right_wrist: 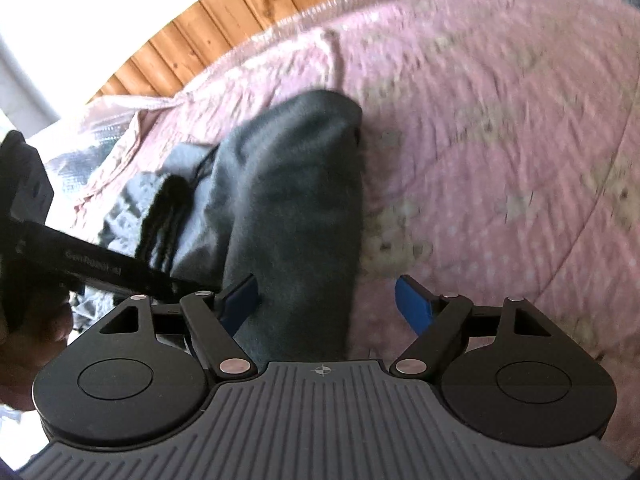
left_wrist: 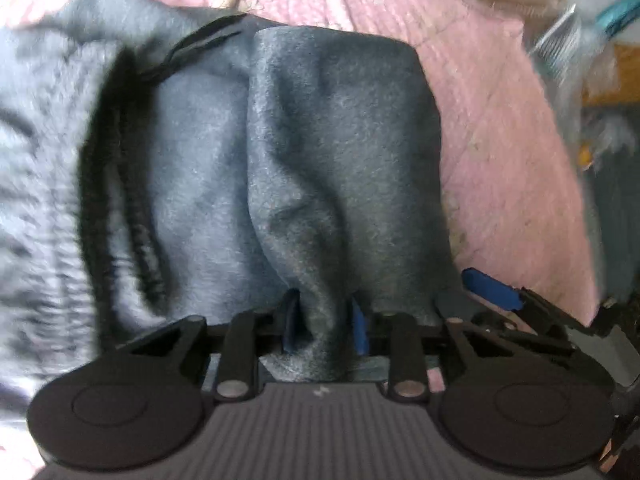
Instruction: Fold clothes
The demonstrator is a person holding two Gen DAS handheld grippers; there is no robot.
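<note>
A grey fleece garment point(left_wrist: 280, 160) with a black drawstring waistband point(left_wrist: 132, 208) lies bunched on a pink quilted bedspread point(left_wrist: 500, 140). My left gripper point(left_wrist: 326, 320) is shut on a fold of the grey garment, which bulges between its blue pads. In the right wrist view the same garment point(right_wrist: 296, 208) runs up from between the fingers of my right gripper point(right_wrist: 328, 304), whose jaws stand wide apart with the cloth lying loose between the blue pads point(right_wrist: 412, 300). The right gripper's blue pad shows at the right of the left wrist view point(left_wrist: 492, 284). The left gripper's black body point(right_wrist: 80, 264) shows at the left of the right wrist view.
The pink bedspread point(right_wrist: 500, 140) covers the bed. A wooden plank wall point(right_wrist: 224, 28) runs behind it. Clear plastic wrap point(right_wrist: 80, 152) lies at the bed's far left edge. Clutter and a plastic bag point(left_wrist: 576, 52) sit at the upper right of the left wrist view.
</note>
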